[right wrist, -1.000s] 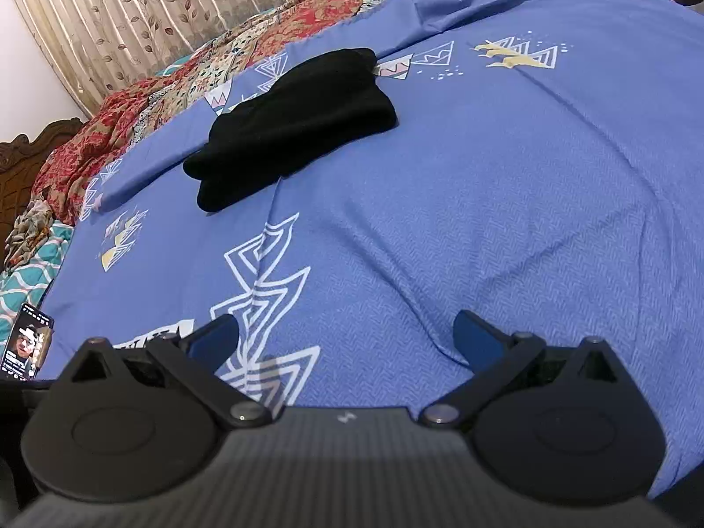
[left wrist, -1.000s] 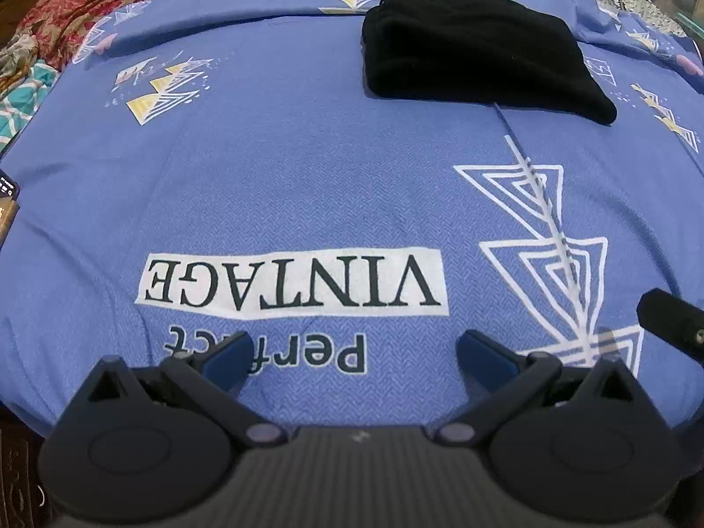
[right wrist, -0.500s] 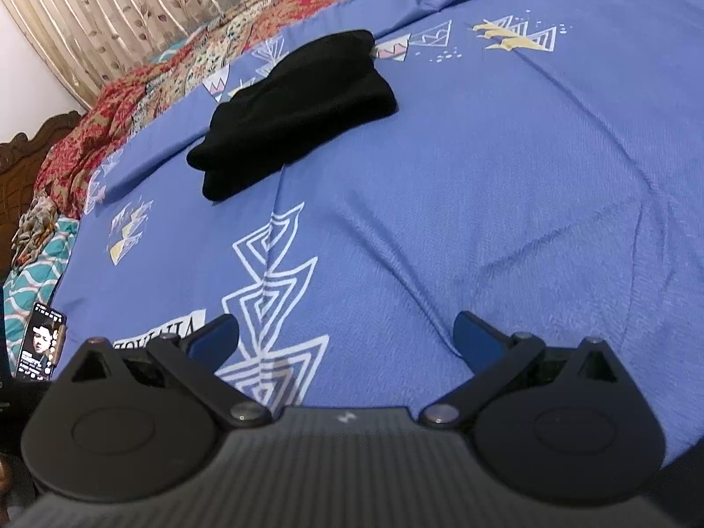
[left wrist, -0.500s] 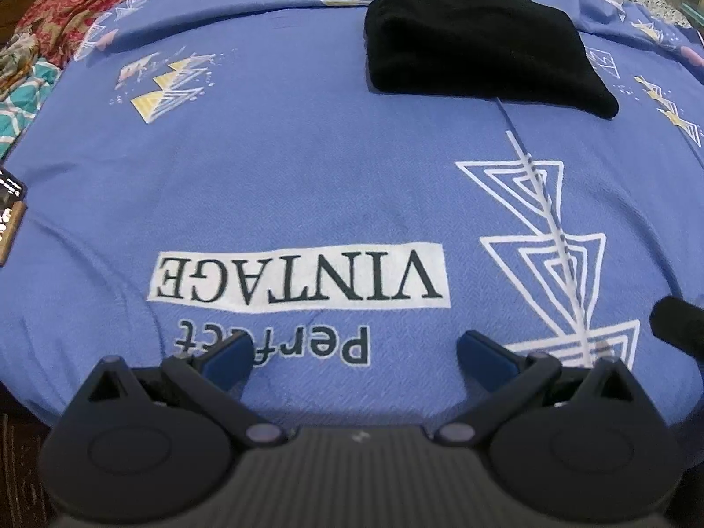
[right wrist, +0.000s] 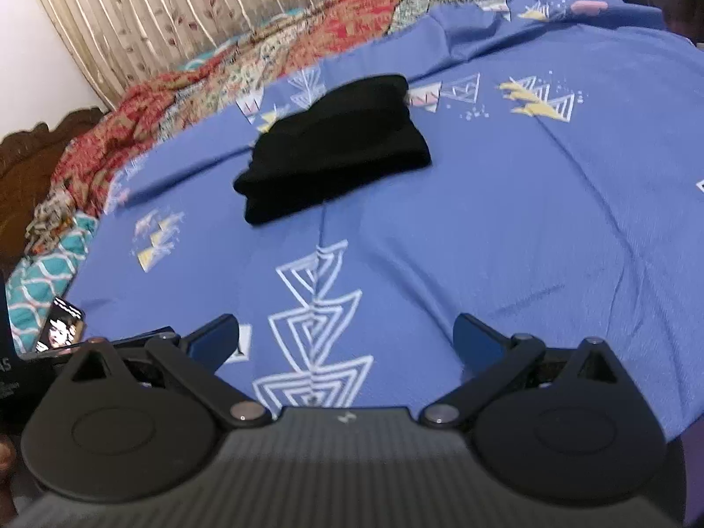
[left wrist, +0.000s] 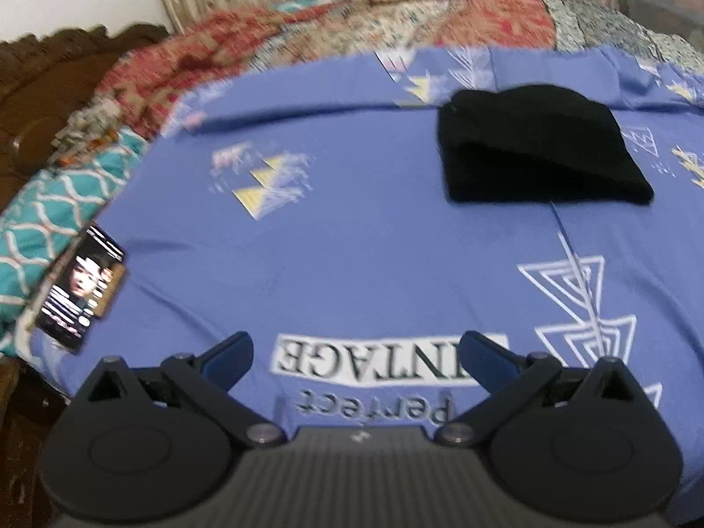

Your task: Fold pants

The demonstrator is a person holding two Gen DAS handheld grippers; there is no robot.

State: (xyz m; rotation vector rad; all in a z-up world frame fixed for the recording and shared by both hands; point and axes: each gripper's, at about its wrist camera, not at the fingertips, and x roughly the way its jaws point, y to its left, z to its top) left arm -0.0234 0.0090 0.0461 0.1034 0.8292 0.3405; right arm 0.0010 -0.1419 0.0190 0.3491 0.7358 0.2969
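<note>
We hold the left gripper (left wrist: pixel 356 354) with its jaws spread wide and nothing between them, low over the near edge of the blue bedsheet (left wrist: pixel 352 242). The right gripper (right wrist: pixel 345 336) is likewise wide open and empty, well short of the cloth. Farther out, the black pants (left wrist: pixel 537 149) lie on the sheet as a compact, layered bundle, well apart from both tools. We judge the folding essentially done: no loose leg trails out, and little seems left beyond perhaps a tidy-up. A phone (left wrist: pixel 79 290) with its screen lit rests at the sheet's left edge.
</note>
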